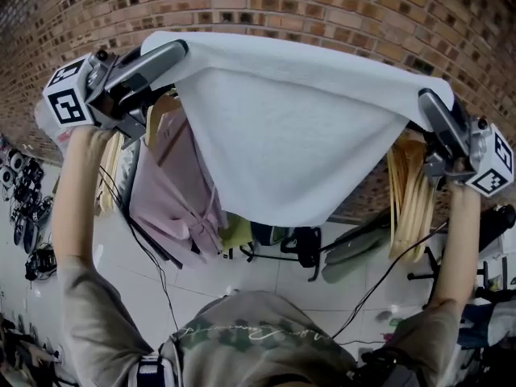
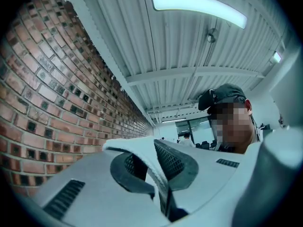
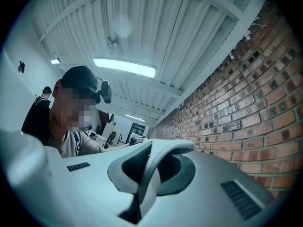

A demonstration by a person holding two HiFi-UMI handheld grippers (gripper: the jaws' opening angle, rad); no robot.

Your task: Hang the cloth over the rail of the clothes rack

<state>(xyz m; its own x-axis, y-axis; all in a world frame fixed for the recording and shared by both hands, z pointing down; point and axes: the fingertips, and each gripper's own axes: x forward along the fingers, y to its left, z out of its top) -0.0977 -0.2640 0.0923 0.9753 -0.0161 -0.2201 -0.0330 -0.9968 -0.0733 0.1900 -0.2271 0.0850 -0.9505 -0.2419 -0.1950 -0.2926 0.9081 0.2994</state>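
Upper left of the head view: my left arm (image 1: 76, 200) stretches up, and my left gripper (image 1: 171, 52) is clamped tight on 1 corner of the cloth (image 1: 298, 127). The cloth spans the upper middle, hanging before a pink garment (image 1: 169, 192) and wooden hangers (image 1: 411, 200). At right, my right arm (image 1: 455, 248) is raised likewise, right gripper (image 1: 427, 101) pinching the other corner. Only the 2 gripper views show the ceiling light (image 2: 199, 6).

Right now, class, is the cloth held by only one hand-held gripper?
No, the left hand-held gripper and the right hand-held gripper each pinch the cloth.
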